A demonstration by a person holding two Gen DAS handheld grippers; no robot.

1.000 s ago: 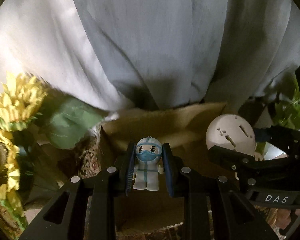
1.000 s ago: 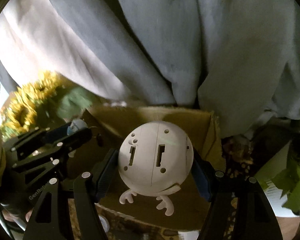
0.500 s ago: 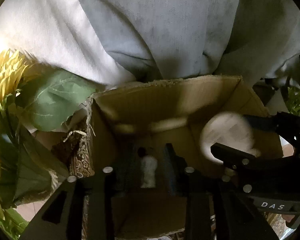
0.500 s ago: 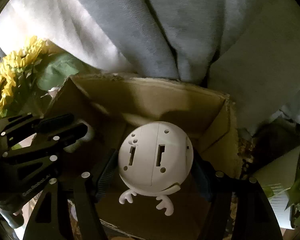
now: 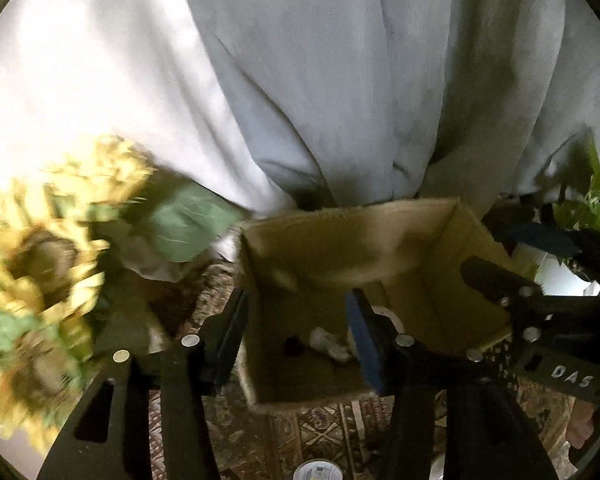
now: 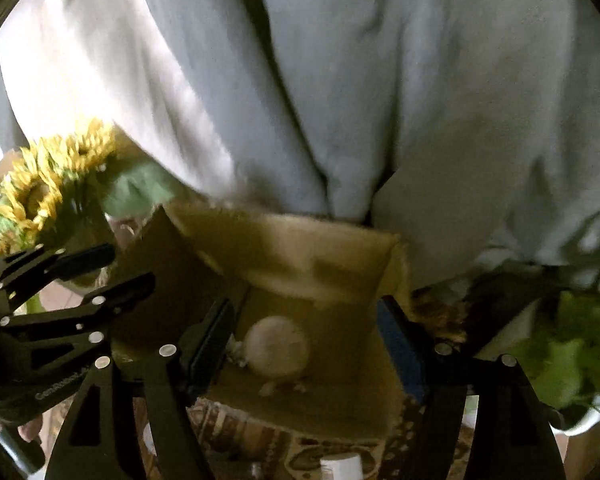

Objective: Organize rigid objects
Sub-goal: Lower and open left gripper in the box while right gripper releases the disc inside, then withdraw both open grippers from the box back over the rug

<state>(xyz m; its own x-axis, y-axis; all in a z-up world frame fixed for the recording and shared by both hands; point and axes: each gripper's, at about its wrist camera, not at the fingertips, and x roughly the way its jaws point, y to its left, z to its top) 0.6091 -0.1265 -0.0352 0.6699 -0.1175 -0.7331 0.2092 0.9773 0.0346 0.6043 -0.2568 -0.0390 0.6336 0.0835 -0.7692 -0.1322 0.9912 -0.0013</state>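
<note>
Lying in the box (image 6: 332, 256), the white ball toy (image 6: 277, 346) rests on the floor with its small feet toward the camera; the little figure (image 5: 328, 344) lies just beside it, blurred, partly behind a finger in the left view. Both claws hang above the box with jaws spread wide and nothing between them: left gripper (image 5: 296, 332), right gripper (image 6: 304, 344).

Judged by look: ball toy is hard plastic, hollow, light, smooth and curved, so likely to slip or roll. Best taken across its widest middle, pads square to the sides. Figure is small, stiff, very light; grip at the torso, not the head or arms. Sunflowers (image 5: 40, 260) stand left of the box.
</note>
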